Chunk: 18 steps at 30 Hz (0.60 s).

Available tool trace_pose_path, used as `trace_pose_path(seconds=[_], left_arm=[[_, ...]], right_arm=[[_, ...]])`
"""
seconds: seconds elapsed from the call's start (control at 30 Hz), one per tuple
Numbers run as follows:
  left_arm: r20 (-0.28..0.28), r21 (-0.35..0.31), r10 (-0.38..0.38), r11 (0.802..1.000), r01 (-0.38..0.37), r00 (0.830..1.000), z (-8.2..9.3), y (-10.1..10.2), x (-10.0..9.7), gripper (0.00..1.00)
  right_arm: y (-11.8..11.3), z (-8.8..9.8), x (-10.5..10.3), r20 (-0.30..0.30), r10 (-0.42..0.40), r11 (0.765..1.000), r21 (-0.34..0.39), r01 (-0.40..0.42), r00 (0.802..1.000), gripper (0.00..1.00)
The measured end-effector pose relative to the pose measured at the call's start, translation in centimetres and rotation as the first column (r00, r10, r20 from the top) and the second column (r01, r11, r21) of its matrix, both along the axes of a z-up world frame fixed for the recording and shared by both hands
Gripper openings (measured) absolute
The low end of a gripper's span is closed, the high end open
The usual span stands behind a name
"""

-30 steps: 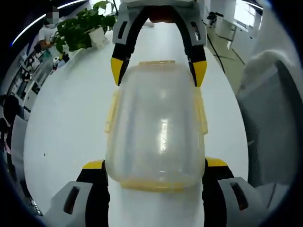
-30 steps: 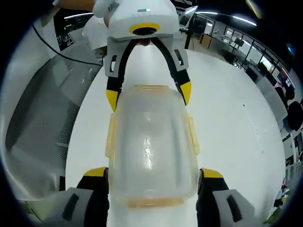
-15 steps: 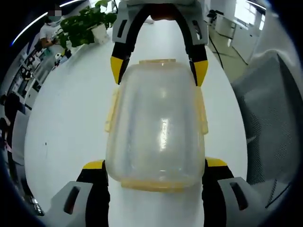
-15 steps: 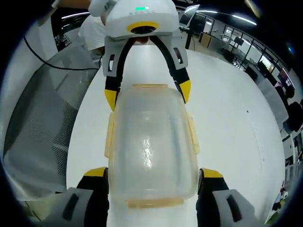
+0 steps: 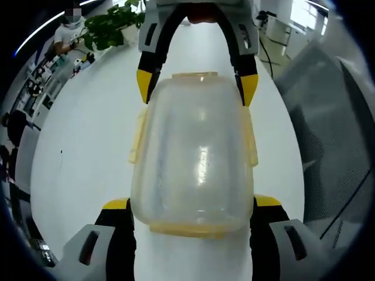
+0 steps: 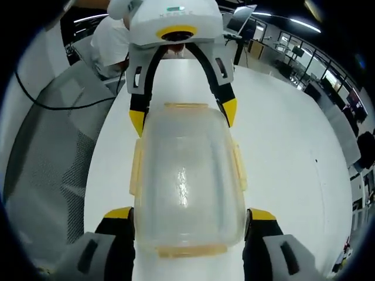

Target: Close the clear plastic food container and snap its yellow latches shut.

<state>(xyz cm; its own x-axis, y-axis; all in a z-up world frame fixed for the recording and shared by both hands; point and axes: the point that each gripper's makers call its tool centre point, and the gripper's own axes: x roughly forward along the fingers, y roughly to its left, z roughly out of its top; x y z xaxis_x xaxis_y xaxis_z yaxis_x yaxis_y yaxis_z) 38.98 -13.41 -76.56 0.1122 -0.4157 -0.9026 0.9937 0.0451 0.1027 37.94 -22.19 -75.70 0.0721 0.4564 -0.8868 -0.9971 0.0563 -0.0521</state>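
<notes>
The left tool rises from the bottom of the left gripper view, its two yellow-tipped jaws spread wide and pressed against the near end of the clear plastic food container, one jaw on each side. In the right gripper view the right tool does the same at the opposite end: jaws wide apart, closed onto the container's sides. Each tool also appears at the far end of the other's view, so the two face each other with the container clamped between them. This end-to-end hold likely keeps the box steady and square.

The container sits lid up, the lid already resting on the base. Its yellow latches run along the long sides, with further yellow flaps at both short ends. The side latches seem to flare slightly outward, so I judge them not yet snapped down, though the curved lens makes this hard to confirm.

Under the container lies a white table. Beyond it, a grey mesh chair back stands beside the table, a potted plant sits at the far table end, and a seated person in white is behind.
</notes>
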Motion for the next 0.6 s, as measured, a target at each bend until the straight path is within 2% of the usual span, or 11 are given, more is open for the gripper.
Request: trace_pose_path(seconds=[0.37,0.6], left_arm=[[-0.001,0.007,0.006,1.000,-0.006,1.000,-0.1,4.6,-0.1,0.79],[0.000,0.001,0.008,1.000,-0.008,1.000,0.0,6.3,-0.1,0.79]], right_arm=[[4.4,0.0,-0.1,0.003,0.006,1.000,-0.007,-0.006,1.000,0.75],[6.2,0.0,-0.1,0.004,0.010,1.000,-0.013,-0.010,1.000,0.76]])
